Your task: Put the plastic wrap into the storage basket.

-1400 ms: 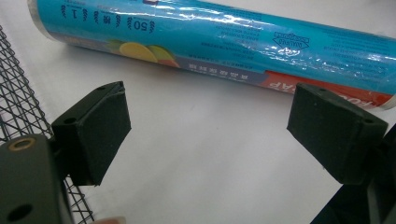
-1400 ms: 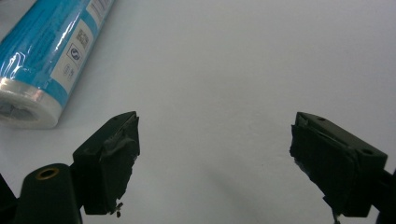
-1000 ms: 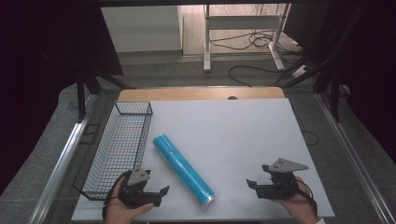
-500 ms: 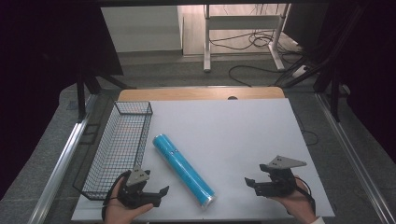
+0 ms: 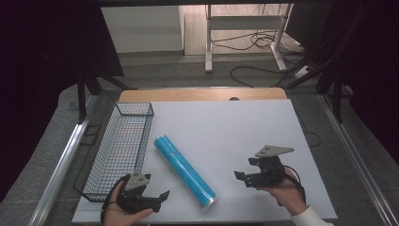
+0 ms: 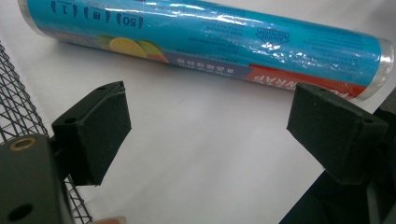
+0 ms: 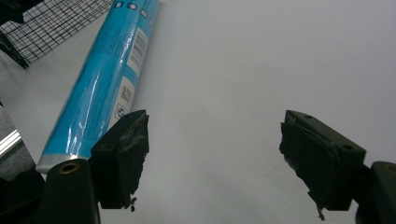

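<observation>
Surface: white table top point(image 5: 226, 132) with a strip of bare wood along its far edge; grey floor, cables and a desk frame beyond.

Roll: blue cling-wrap roll point(image 5: 185, 171) lying flat on the table, left of centre.

Roll, long axis: diagonal, running from far-left to near-right; the far end sits just beside the basket's right wall, the near end points at the table's front edge.

Roll, ends: the near end shows a clear plastic cap.

Roll, print: in the left gripper view the roll point(image 6: 205, 42) shows fruit pictures and a red band with white letters; in the right gripper view the roll point(image 7: 100, 88) shows a barcode and small square codes.

Basket: black wire basket point(image 5: 101, 162) along the left edge of the table, long side running front to back, nothing seen inside.

Left gripper: left gripper point(image 5: 160, 197) held in a hand at the front left corner, near the basket's front end and near the roll's near half; jaws spread wide, nothing between them. They point towards the roll.

Right gripper: right gripper point(image 5: 242, 177) held in a hand with a white sleeve cuff at the front right, well apart from the roll; jaws spread wide over bare table, nothing held.
</observation>
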### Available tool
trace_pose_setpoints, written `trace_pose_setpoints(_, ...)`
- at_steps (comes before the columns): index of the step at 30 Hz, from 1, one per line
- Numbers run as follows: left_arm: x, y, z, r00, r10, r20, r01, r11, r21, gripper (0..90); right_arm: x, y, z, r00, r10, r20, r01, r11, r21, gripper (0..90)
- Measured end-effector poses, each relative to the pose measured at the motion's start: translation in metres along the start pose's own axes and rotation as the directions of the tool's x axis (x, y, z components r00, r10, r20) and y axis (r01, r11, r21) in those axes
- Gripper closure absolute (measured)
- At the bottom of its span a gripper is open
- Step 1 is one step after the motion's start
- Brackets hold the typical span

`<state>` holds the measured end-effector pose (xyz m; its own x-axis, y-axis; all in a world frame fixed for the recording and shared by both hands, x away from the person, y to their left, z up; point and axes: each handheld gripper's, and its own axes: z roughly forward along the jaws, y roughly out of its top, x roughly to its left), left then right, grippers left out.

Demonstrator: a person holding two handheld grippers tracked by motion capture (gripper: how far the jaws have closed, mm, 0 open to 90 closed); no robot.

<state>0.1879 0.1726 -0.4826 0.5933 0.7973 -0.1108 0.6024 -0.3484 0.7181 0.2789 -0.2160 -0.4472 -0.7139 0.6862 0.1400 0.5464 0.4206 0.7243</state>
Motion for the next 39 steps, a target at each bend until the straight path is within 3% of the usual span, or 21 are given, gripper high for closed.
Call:
trace_pose_setpoints(8,0.000,0.000,-0.001,1.0000,-0.009,0.000,0.009,1.0000,0.002,13.4,0.011,0.025,0.020,0.9992,-0.011,-0.038,0.013,0.999,0.047,24.1)
trace_pose_setpoints(12,0.000,-0.001,-0.002,1.0000,-0.002,0.003,0.002,1.0000,0.006,13.4,0.023,0.047,0.038,0.9973,-0.033,-0.066,0.039,0.994,0.098,24.0)
trace_pose_setpoints(19,-0.001,-0.002,-0.001,0.9999,0.003,0.010,-0.003,0.9999,0.011,13.4,0.035,0.066,0.064,0.9950,-0.040,-0.092,0.055,0.985,0.164,22.8)
trace_pose_setpoints(29,0.002,-0.006,-0.001,1.0000,-0.004,0.006,0.004,0.9999,0.016,13.5,0.068,0.082,0.114,0.9872,-0.055,-0.150,0.095,0.958,0.271,21.4)
trace_pose_setpoints(32,0.001,-0.006,0.000,0.9999,0.004,0.011,-0.004,0.9998,0.019,13.4,0.078,0.082,0.127,0.9870,-0.067,-0.146,0.109,0.946,0.304,20.6)
trace_pose_setpoints(34,0.001,-0.006,-0.001,0.9999,0.004,0.011,-0.004,0.9998,0.020,13.4,0.080,0.082,0.131,0.9877,-0.067,-0.141,0.109,0.944,0.312,20.4)
trace_pose_setpoints(36,0.001,-0.007,-0.001,0.9999,-0.003,0.010,0.003,0.9999,0.017,13.4,0.087,0.080,0.143,0.9879,-0.078,-0.135,0.120,0.930,0.348,20.2)
trace_pose_setpoints(39,0.001,-0.007,-0.001,0.9999,-0.001,0.010,0.001,0.9998,0.019,13.4,0.091,0.079,0.150,0.9883,-0.080,-0.130,0.123,0.922,0.367,20.1)
